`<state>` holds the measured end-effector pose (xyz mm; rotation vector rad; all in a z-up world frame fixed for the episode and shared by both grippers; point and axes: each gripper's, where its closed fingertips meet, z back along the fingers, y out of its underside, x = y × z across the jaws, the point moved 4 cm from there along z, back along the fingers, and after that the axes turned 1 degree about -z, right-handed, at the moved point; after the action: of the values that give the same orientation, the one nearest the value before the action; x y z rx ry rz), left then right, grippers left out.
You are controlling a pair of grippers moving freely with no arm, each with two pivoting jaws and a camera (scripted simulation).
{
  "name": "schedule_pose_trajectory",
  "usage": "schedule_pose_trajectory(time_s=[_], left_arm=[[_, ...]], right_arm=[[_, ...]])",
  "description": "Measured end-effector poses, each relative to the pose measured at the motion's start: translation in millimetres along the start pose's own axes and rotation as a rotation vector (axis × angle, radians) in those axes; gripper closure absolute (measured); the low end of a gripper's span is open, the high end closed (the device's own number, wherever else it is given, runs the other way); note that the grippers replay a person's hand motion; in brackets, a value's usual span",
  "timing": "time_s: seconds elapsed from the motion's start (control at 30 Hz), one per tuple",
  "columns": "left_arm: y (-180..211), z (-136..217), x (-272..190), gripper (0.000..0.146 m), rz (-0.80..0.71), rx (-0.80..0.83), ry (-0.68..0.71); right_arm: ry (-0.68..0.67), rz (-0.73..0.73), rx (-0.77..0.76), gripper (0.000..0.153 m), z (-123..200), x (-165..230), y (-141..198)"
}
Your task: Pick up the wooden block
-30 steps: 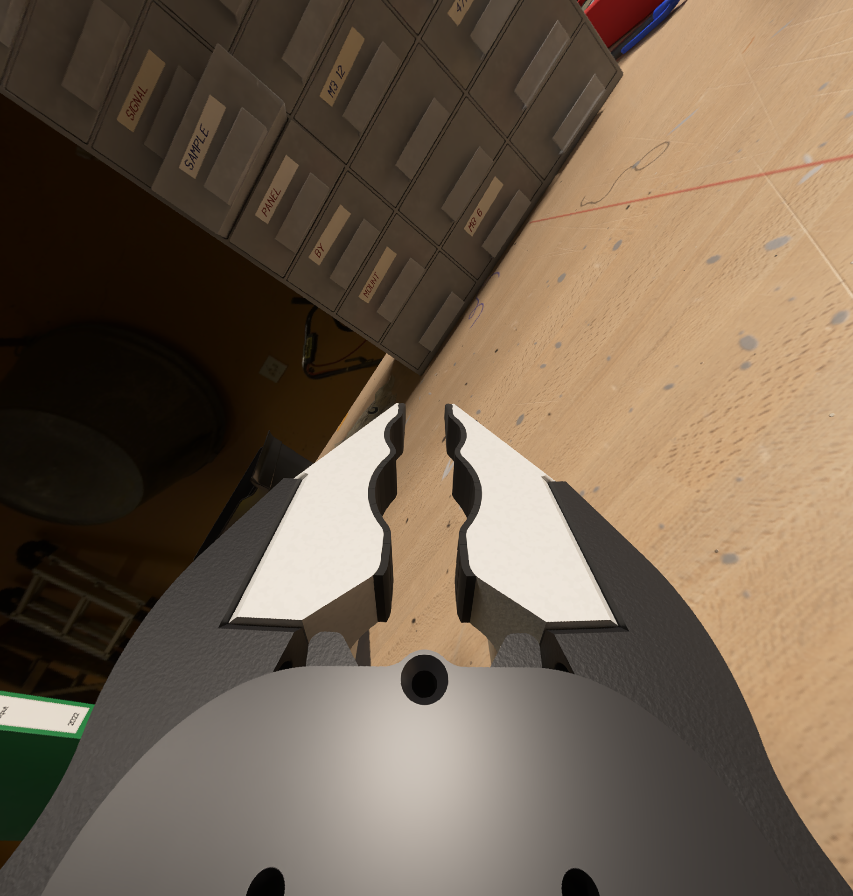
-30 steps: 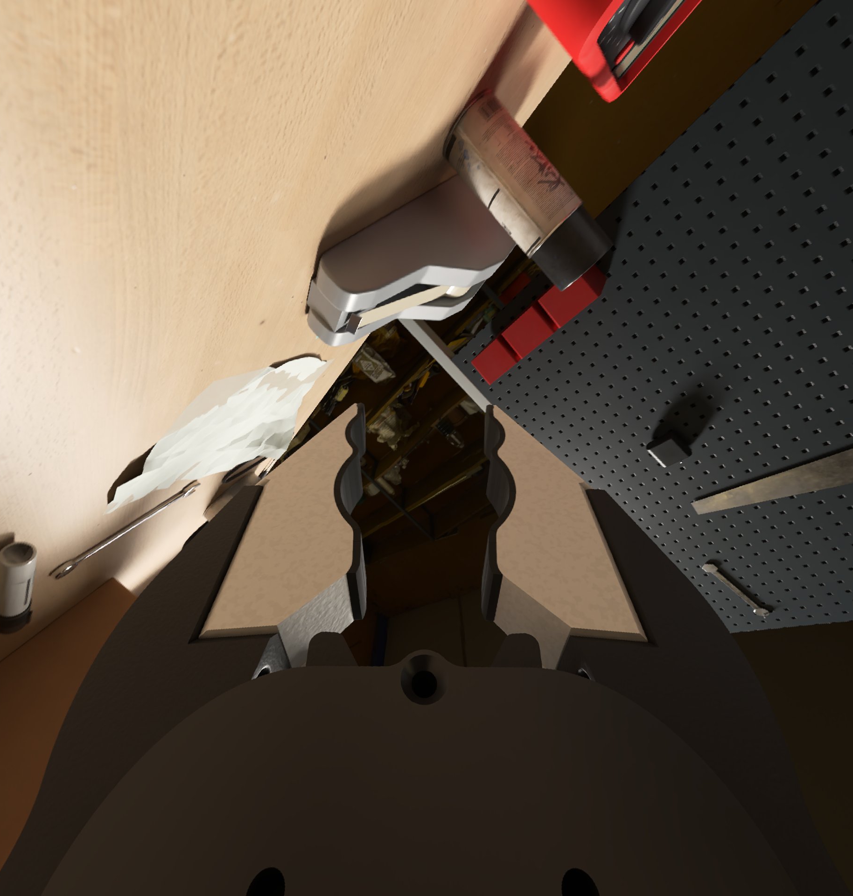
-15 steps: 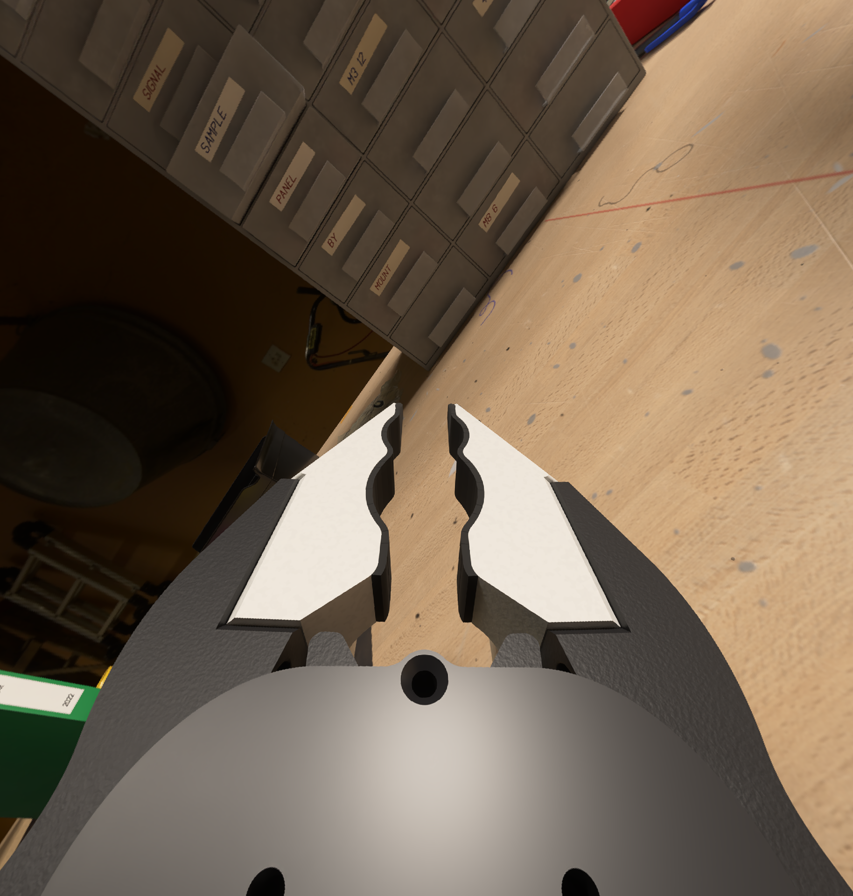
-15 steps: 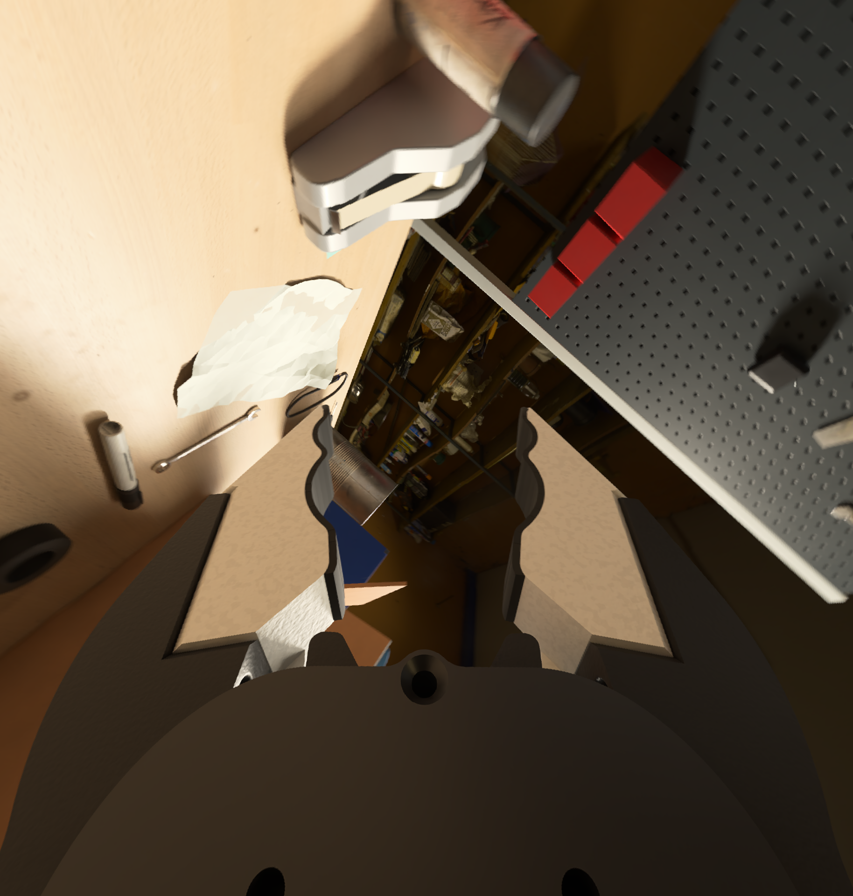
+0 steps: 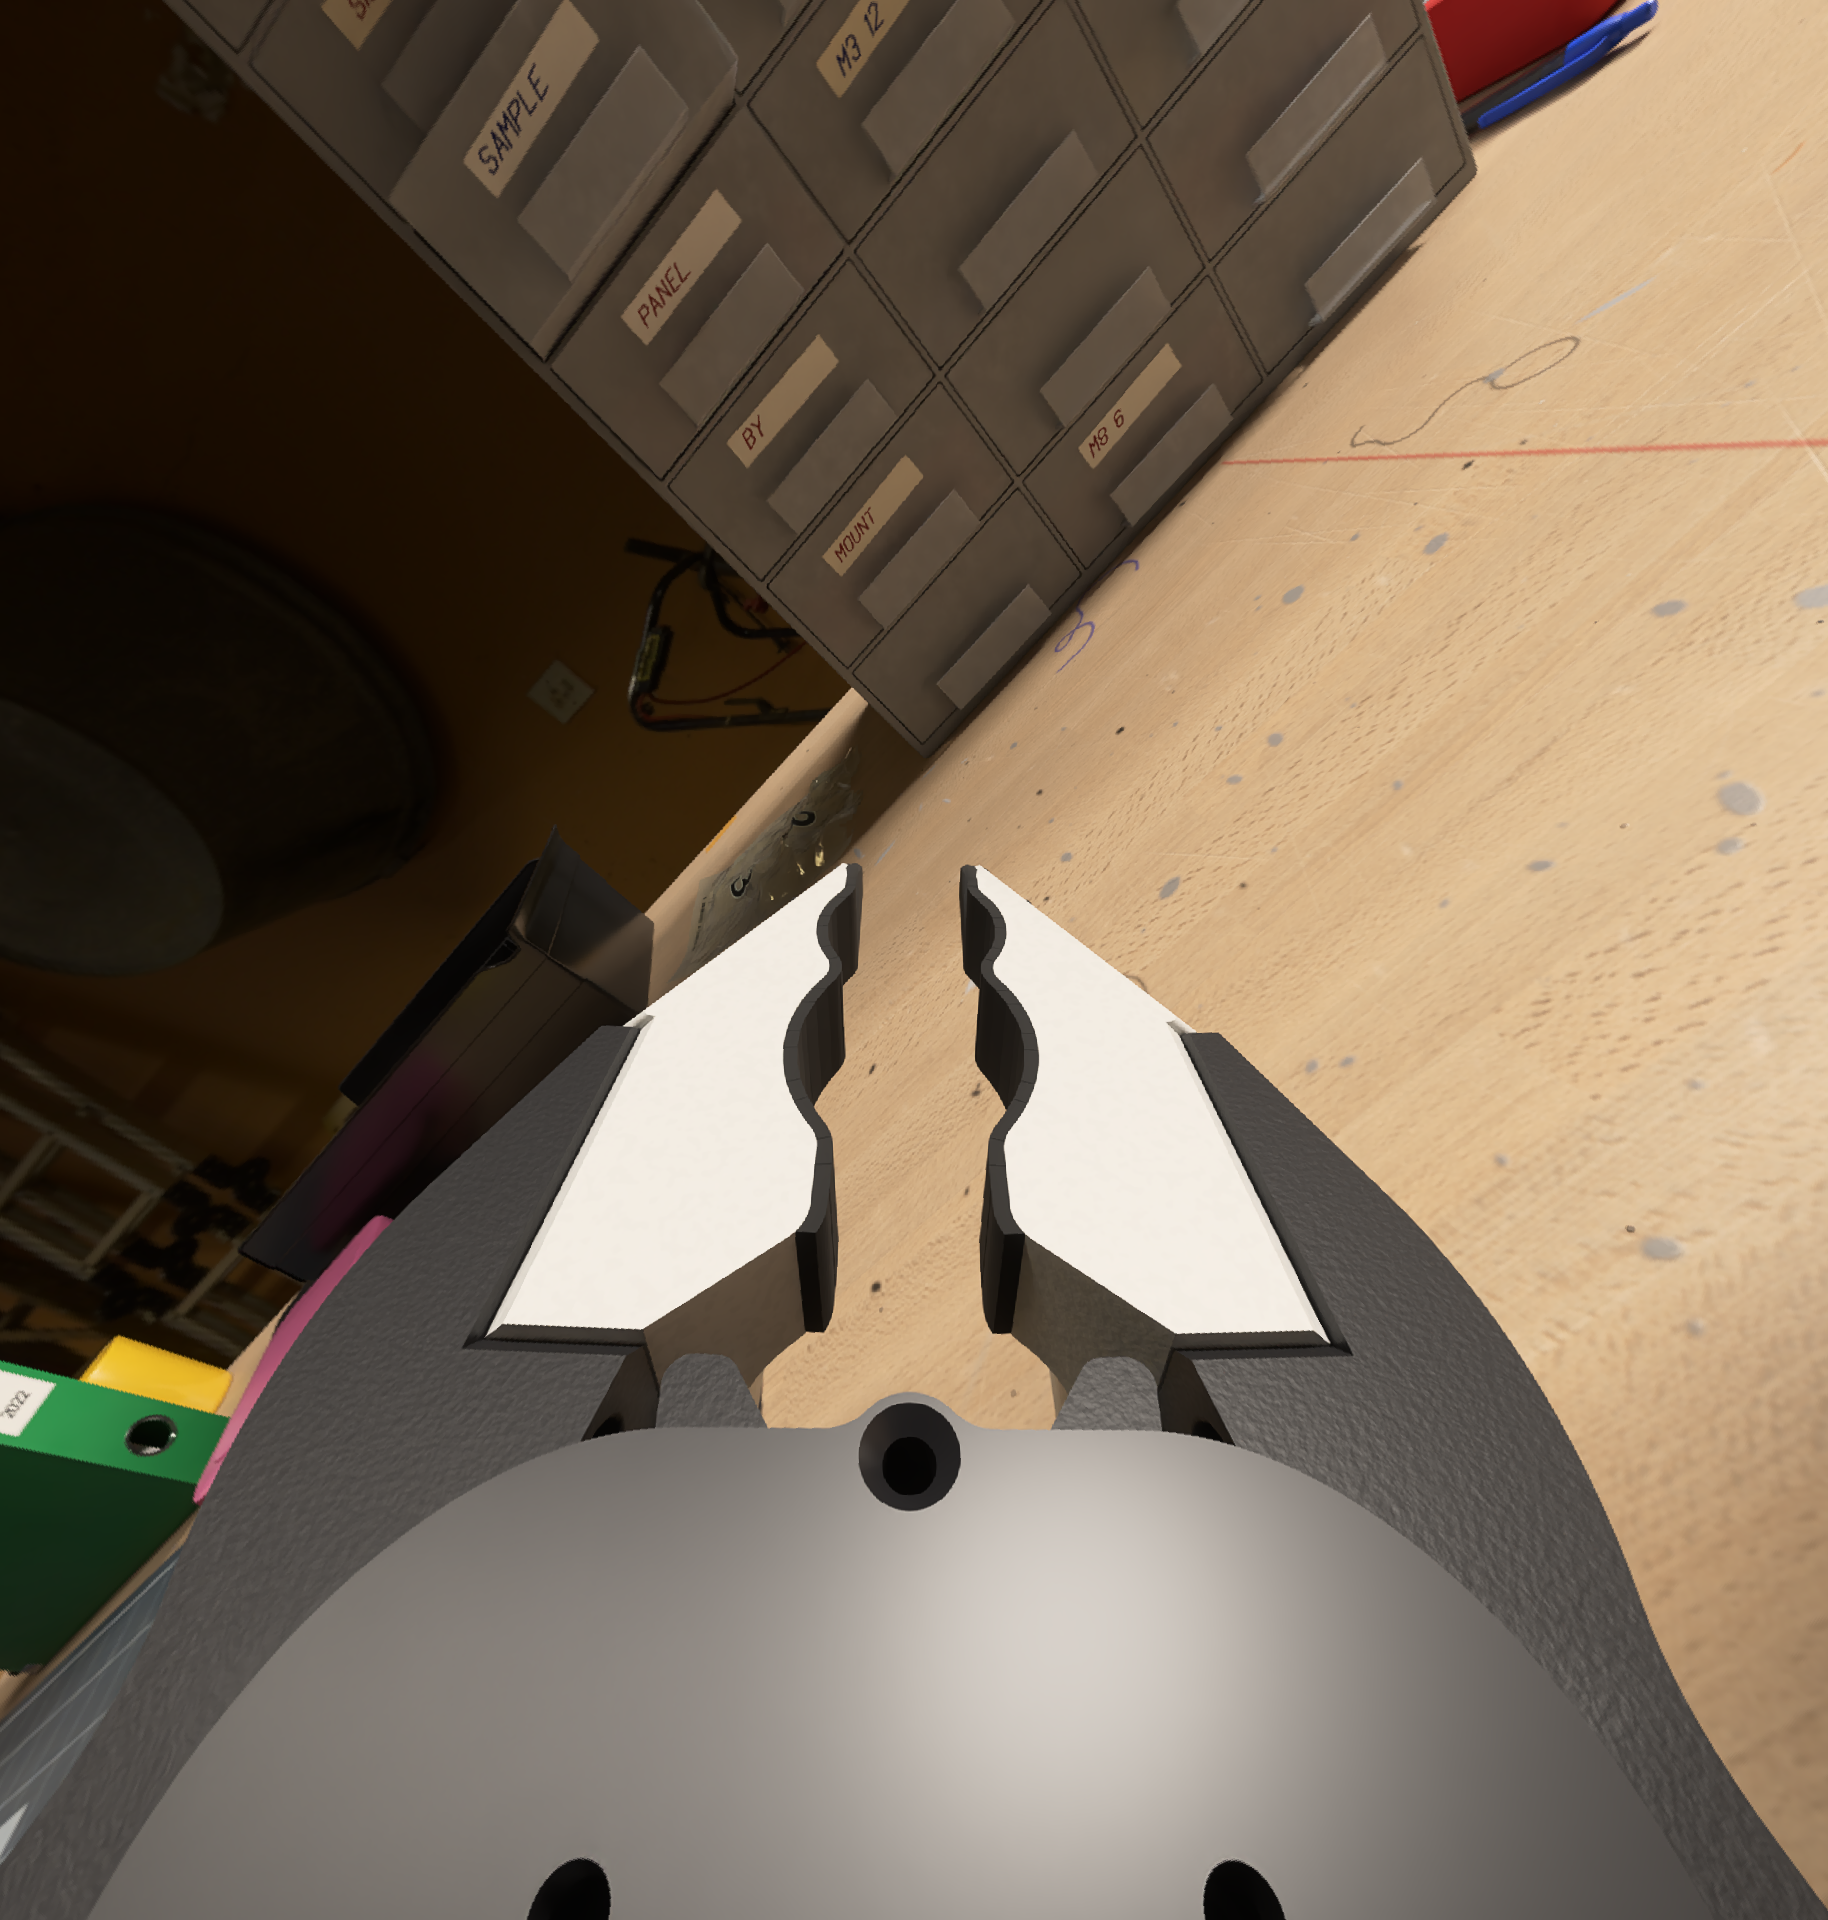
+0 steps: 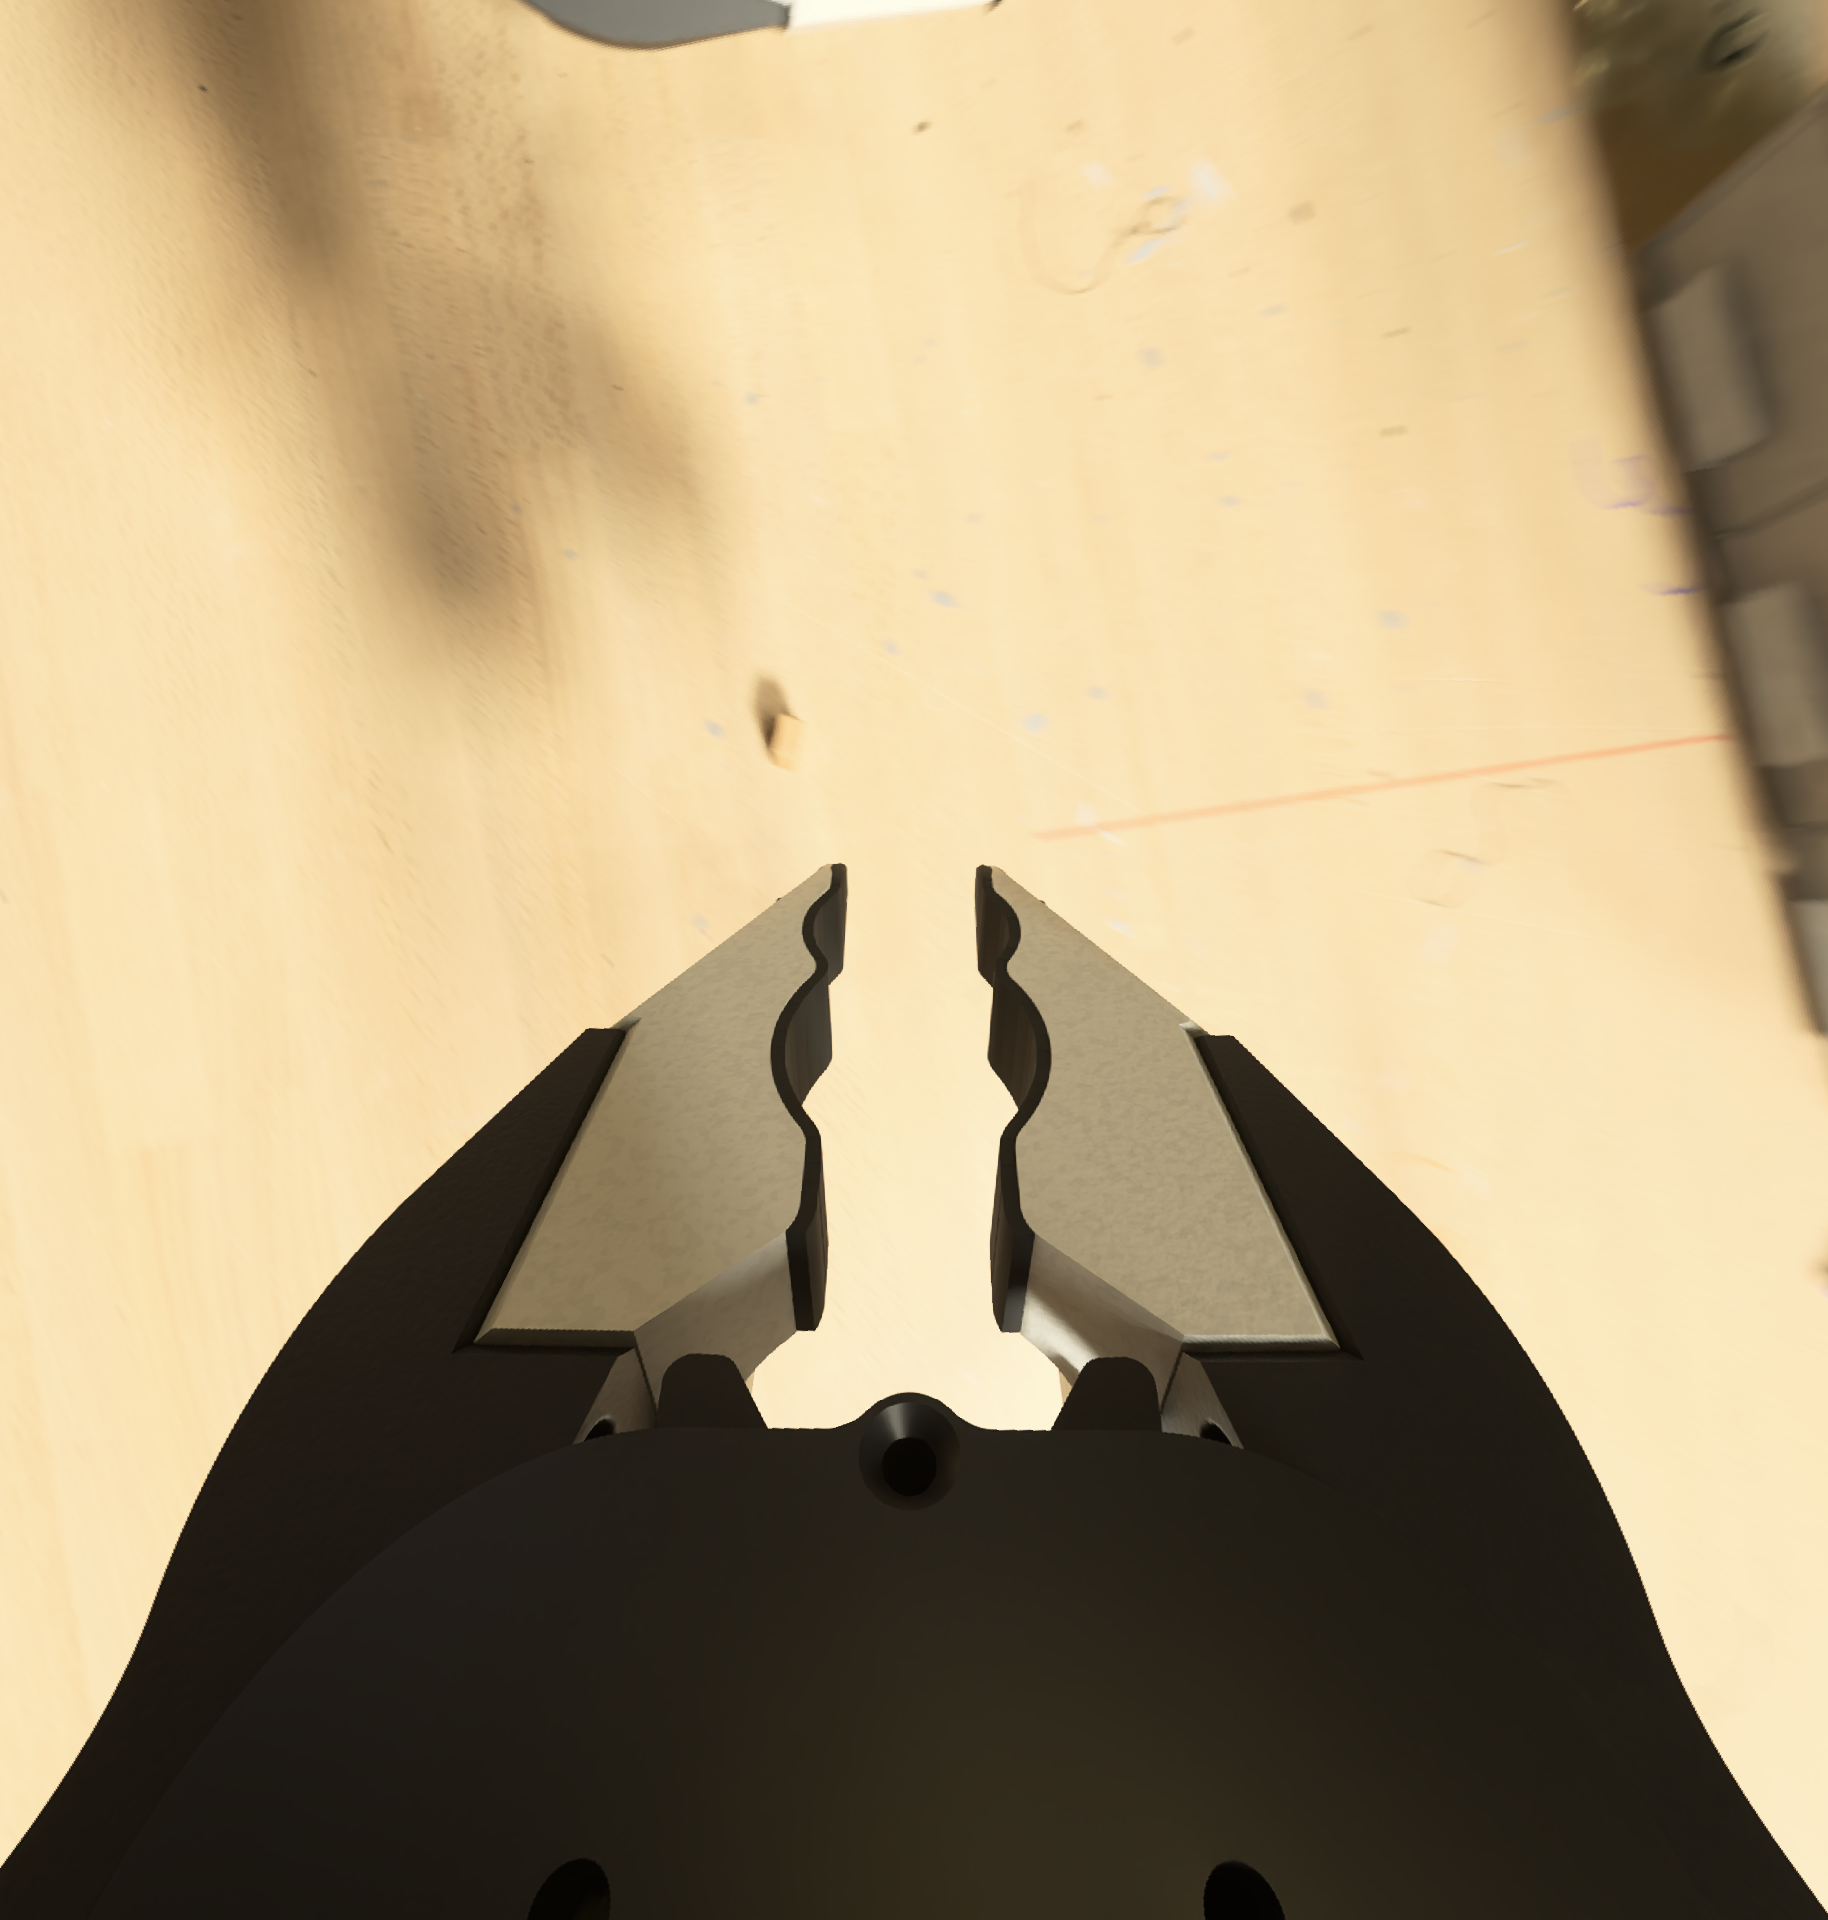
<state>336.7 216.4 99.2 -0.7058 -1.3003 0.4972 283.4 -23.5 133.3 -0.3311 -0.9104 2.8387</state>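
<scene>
A small light wooden block (image 6: 783, 736) lies on the wooden bench top (image 6: 1201, 571), far ahead of my right gripper (image 6: 908, 873) and slightly left of its line. The right wrist view is blurred. My right gripper is open and empty, with a moderate gap between its fingers. My left gripper (image 5: 908, 875) is open and empty too, with a narrow gap, over the bench top (image 5: 1461, 935) near its left edge. The block does not show in the left wrist view.
A grey cabinet of small labelled drawers (image 5: 941, 312) stands on the bench ahead of the left gripper; it also shows at the right in the right wrist view (image 6: 1783, 623). A green binder (image 5: 48, 1475) lies at lower left. A red line (image 5: 1564, 449) crosses the bench.
The right gripper has swung round fast from the pegboard and bench edge to look along the bench top, and its jaws have narrowed. The left gripper has drifted slightly nearer the drawer cabinet.
</scene>
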Motion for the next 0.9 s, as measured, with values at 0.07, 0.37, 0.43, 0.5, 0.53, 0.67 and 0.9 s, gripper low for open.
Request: schedule_pose_trajectory(time_s=[0.07, 0.37, 0.43, 0.5, 0.53, 0.67, 0.9], left_arm=[[1.9, -0.5, 1.3, 0.128, 0.016, 0.001, 0.004], [1.8, -2.1, -1.4, 0.127, 0.042, -0.001, 0.033], [1.2, -2.1, -2.6, 0.127, 0.039, -0.003, 0.039], [1.4, -2.2, -2.7, 0.127, 0.038, -0.002, 0.04], [1.6, -2.2, -2.5, 0.127, 0.039, -0.001, 0.039], [2.2, -2.2, -2.7, 0.127, 0.034, 0.002, 0.037], [3.6, -2.2, -3.1, 0.128, 0.024, 0.01, 0.034]], right_arm=[[-0.05, -0.066, 0.017, 0.124, -37.2, 19.1, -2.5], [0.017, -0.223, 0.063, 0.128, -100.0, 34.6, 7.3], [0.007, -0.24, 0.048, 0.144, -103.2, 35.2, 6.4], [0.015, -0.234, 0.041, 0.146, -103.9, 34.8, 6.0], [0.012, -0.233, 0.038, 0.146, -103.9, 34.3, 5.7], [0.026, -0.254, -0.047, 0.146, -88.6, 25.3, 4.4], [0.191, -0.36, -0.27, 0.146, 22.5, -36.4, 16.9]])
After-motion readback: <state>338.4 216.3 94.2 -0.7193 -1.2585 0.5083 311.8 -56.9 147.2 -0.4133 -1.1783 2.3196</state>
